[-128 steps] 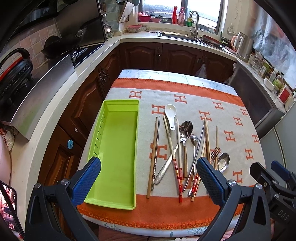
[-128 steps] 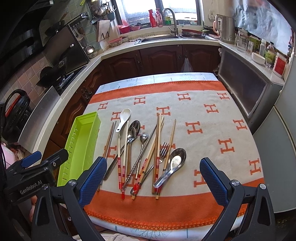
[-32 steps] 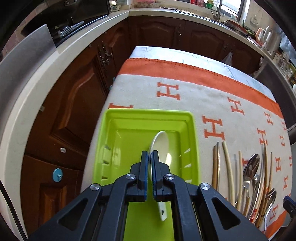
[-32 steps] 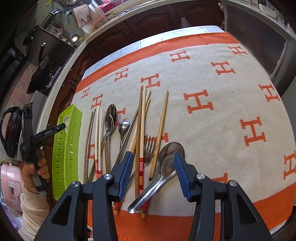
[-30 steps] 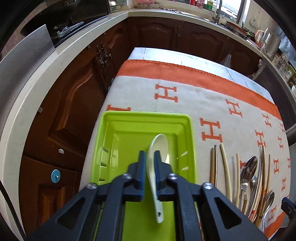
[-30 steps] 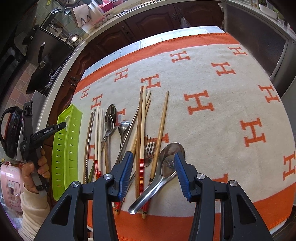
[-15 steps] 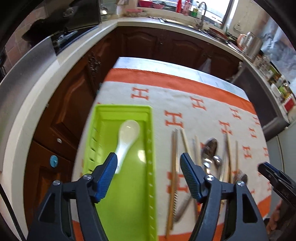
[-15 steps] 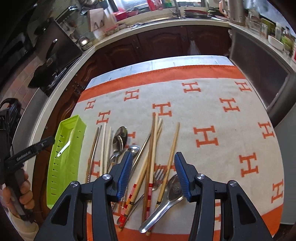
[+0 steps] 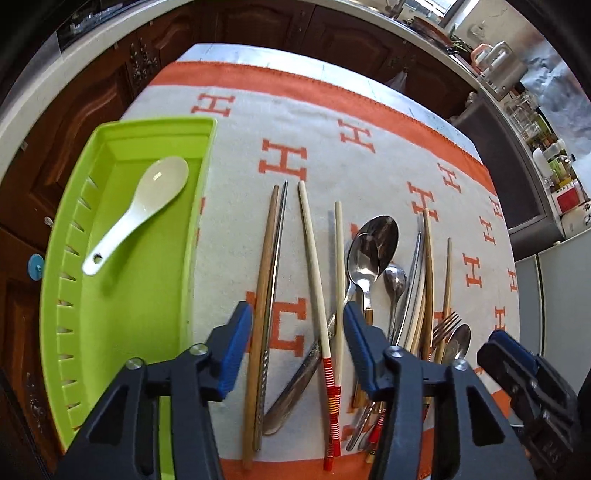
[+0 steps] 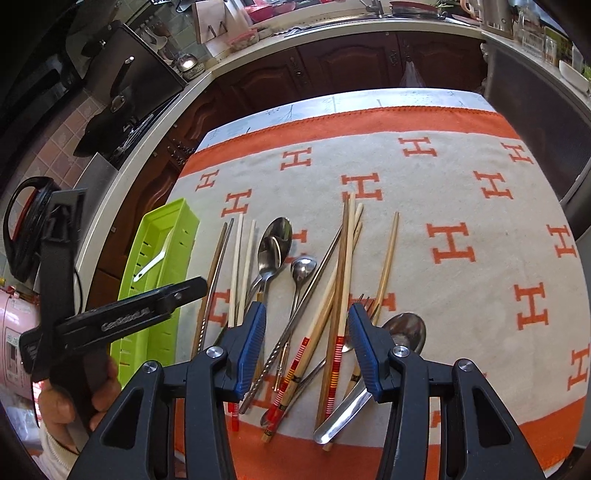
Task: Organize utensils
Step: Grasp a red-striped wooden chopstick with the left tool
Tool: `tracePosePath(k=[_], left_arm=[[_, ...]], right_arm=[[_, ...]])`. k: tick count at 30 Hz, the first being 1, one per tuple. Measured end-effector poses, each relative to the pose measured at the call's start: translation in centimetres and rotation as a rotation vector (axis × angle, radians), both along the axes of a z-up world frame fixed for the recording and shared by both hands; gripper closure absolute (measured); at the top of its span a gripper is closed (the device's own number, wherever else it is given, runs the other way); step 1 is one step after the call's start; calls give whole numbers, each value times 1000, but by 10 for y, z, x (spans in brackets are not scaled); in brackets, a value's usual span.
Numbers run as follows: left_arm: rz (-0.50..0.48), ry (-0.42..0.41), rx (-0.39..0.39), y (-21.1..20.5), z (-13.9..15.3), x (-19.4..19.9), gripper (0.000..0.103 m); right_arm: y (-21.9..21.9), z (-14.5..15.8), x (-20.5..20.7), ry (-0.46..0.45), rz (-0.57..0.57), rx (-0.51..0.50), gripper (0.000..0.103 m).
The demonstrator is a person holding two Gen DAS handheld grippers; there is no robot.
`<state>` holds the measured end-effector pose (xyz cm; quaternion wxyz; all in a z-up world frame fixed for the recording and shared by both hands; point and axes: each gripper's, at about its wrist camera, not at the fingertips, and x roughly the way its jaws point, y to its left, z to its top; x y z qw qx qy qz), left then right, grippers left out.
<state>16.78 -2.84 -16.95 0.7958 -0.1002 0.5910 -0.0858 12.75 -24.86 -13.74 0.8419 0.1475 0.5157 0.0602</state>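
The left gripper (image 9: 297,343) hangs at six o'clock over the near ends of the chopsticks (image 9: 317,266), released and holding nothing; its jaws have just been closing, with only loose sticks lying on the cloth below the gap. The right gripper (image 10: 306,347) is likewise released and empty, poised above the crossed chopsticks and the big metal spoon (image 10: 373,373). At nine o'clock in the left view the green tray (image 9: 110,332) lies just beside the pile, and the white spoon (image 9: 136,214) lies inside it, bowl at the far end. So one piece seems sorted, and the step in hand looks like choosing the next. That calls for lowering onto a single handle, and the sticks and the metal spoons (image 9: 369,247) overlap, so a clean pinch may need a free end. Everything rests on an orange-and-cream cloth (image 10: 461,192) with H marks. Beyond, at twelve o'clock, dark wooden cabinets (image 10: 332,70) run under a pale counter (image 10: 369,26).
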Motion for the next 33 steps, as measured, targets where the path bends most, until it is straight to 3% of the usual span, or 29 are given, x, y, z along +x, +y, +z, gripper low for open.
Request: tracePosePath(k=[4,9,18,20,22,28,33], left_arm=[[16,41,-33,0,-15,4,77],[13,65,-22,-8,-26,11,87],[-11,68,21,-28,-36,15,88],[-23,60,30,-31,-37,15,98],[-33,52,43,-34,-37,15,99],[-37,-3,31,-29,-20,8,100],[-22,-80,6,-3,16,-7,100]], right_arm=[[2,-11,-2,9,25,22,57],[-3,-27,-2,37,29,69,60],[-22,-40,1,55,3,105,60],[-22,-42,3,59,5,110,60],[-20,-43,4,62,11,115,60],[-2,-41,7,57,47,103,60],[26,-36,9,45,108,79,60]])
